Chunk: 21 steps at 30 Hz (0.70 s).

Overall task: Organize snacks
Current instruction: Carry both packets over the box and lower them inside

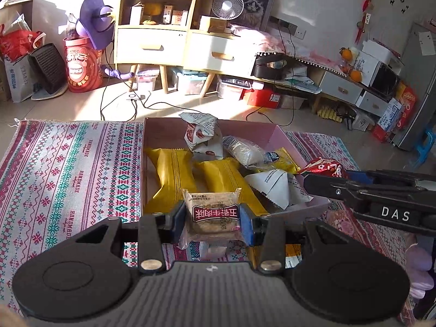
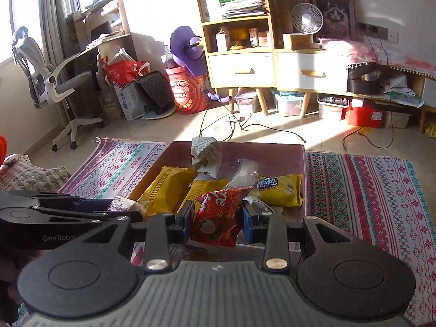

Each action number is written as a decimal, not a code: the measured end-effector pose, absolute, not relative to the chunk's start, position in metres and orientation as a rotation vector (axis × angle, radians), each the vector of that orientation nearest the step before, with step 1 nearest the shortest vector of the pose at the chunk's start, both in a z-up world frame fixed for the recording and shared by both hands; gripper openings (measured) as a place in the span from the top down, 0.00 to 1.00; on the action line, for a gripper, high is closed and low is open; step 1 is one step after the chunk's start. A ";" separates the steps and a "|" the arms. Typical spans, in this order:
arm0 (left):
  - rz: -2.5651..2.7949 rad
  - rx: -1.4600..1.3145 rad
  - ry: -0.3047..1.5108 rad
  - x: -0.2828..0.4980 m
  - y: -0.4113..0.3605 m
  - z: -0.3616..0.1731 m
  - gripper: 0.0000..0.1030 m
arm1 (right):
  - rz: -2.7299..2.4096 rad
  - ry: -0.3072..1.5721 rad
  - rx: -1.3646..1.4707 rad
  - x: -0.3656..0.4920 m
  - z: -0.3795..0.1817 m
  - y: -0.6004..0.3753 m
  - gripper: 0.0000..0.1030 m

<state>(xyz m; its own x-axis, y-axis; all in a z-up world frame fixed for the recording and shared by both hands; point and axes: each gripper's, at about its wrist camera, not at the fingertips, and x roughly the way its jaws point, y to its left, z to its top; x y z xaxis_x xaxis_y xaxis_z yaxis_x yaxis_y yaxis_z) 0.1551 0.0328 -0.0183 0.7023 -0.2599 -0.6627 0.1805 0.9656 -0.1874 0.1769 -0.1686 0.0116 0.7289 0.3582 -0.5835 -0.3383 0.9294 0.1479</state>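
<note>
A pink box (image 1: pixel 275 132) sits on a patterned rug and holds several snack packets: two yellow ones (image 1: pixel 171 174), white ones (image 1: pixel 203 135) and a clear one. My left gripper (image 1: pixel 212 219) is shut on a clear-wrapped beef pastry packet (image 1: pixel 211 212) at the box's near edge. My right gripper (image 2: pixel 215 222) is shut on a red snack packet (image 2: pixel 218 218) above the box's near side; it shows in the left wrist view (image 1: pixel 324 167) at the box's right wall. The box (image 2: pixel 272 152) also shows in the right wrist view.
The patterned rug (image 1: pixel 68 169) spreads on both sides of the box. More packets (image 1: pixel 293 256) lie on the rug under my left gripper. Cables (image 1: pixel 120 103) run over the tiled floor behind. A wooden cabinet (image 1: pixel 155 46) and a red bucket (image 1: pixel 81 68) stand at the back.
</note>
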 end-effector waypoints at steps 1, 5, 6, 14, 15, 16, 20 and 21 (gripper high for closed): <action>-0.246 -0.111 0.749 0.160 0.031 -0.020 0.53 | 0.384 0.666 0.063 0.183 0.010 -0.171 0.68; -0.234 -0.100 0.744 0.174 0.024 -0.027 0.53 | 0.360 0.705 0.143 0.198 0.000 -0.180 0.68; -0.227 -0.099 0.744 0.176 0.023 -0.029 0.53 | 0.352 0.709 0.150 0.200 -0.001 -0.182 0.68; -0.192 -0.076 0.761 0.189 0.023 -0.043 0.53 | 0.312 0.712 0.154 0.215 -0.006 -0.189 0.68; -0.191 -0.067 0.754 0.190 0.022 -0.043 0.53 | 0.313 0.712 0.155 0.216 -0.006 -0.189 0.68; -0.190 -0.055 0.748 0.190 0.021 -0.042 0.53 | 0.318 0.710 0.158 0.218 -0.007 -0.189 0.68; -0.194 -0.034 0.730 0.194 0.017 -0.041 0.53 | 0.341 0.712 0.170 0.222 -0.008 -0.185 0.68; -0.195 -0.034 0.725 0.195 0.017 -0.041 0.53 | 0.347 0.714 0.169 0.222 -0.008 -0.183 0.68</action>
<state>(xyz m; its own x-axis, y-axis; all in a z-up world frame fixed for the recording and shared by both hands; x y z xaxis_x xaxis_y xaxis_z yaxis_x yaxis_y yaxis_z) 0.1948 0.0171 -0.0412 0.7315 -0.1886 -0.6552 0.1653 0.9814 -0.0979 0.2224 -0.1833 -0.0079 0.7022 0.3672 -0.6100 -0.2529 0.9295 0.2684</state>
